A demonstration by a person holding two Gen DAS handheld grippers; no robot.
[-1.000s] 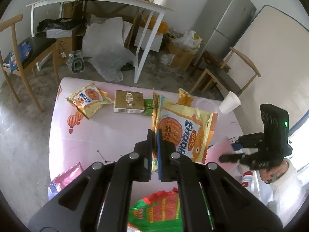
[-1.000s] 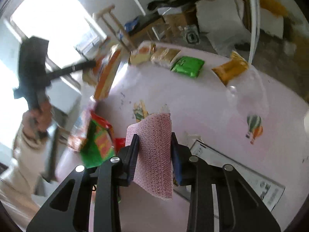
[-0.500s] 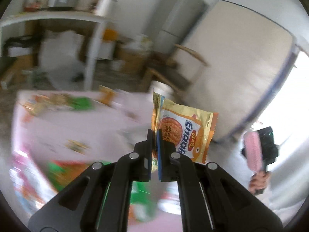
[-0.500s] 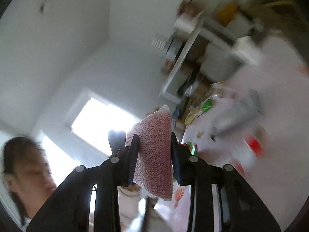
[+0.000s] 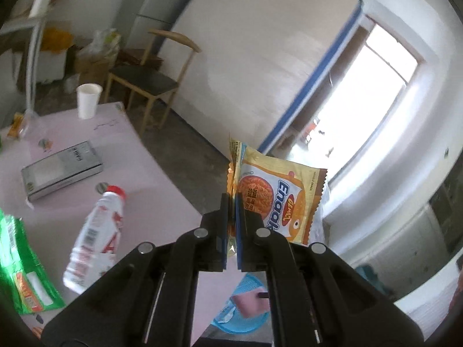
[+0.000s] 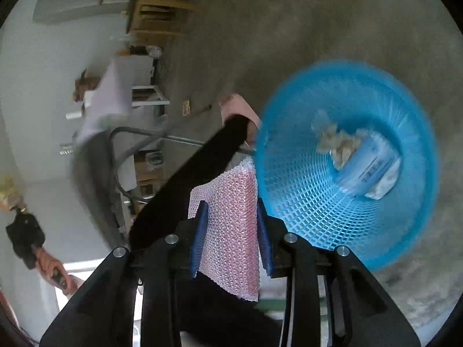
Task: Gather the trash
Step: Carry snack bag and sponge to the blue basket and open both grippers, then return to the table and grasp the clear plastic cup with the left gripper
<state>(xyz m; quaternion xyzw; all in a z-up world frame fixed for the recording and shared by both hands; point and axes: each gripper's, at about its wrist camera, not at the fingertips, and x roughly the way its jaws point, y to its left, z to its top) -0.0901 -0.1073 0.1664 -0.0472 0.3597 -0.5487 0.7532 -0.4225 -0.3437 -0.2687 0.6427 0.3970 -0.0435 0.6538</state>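
My left gripper (image 5: 231,202) is shut on a yellow Enaak noodle packet (image 5: 275,199) and holds it in the air past the edge of the pink table (image 5: 139,156). My right gripper (image 6: 230,211) is shut on a pink bubble-wrap sheet (image 6: 228,225) and points down at a blue mesh trash basket (image 6: 298,196) on the floor. Crumpled paper (image 6: 338,141) and a white wrapper (image 6: 376,170) lie inside the basket. The basket also shows low in the left wrist view (image 5: 246,306), with the pink sheet (image 5: 249,303) over it.
On the table lie a white bottle with a red cap (image 5: 95,231), a green snack bag (image 5: 20,271), a grey flat box (image 5: 62,170) and a white paper cup (image 5: 87,101). A wooden chair (image 5: 150,81) stands beyond. The person's leg (image 6: 185,179) is beside the basket.
Both grippers have swung away from the table. The right one has turned down over the blue basket with the pink sheet. The left one has turned right with the packet.
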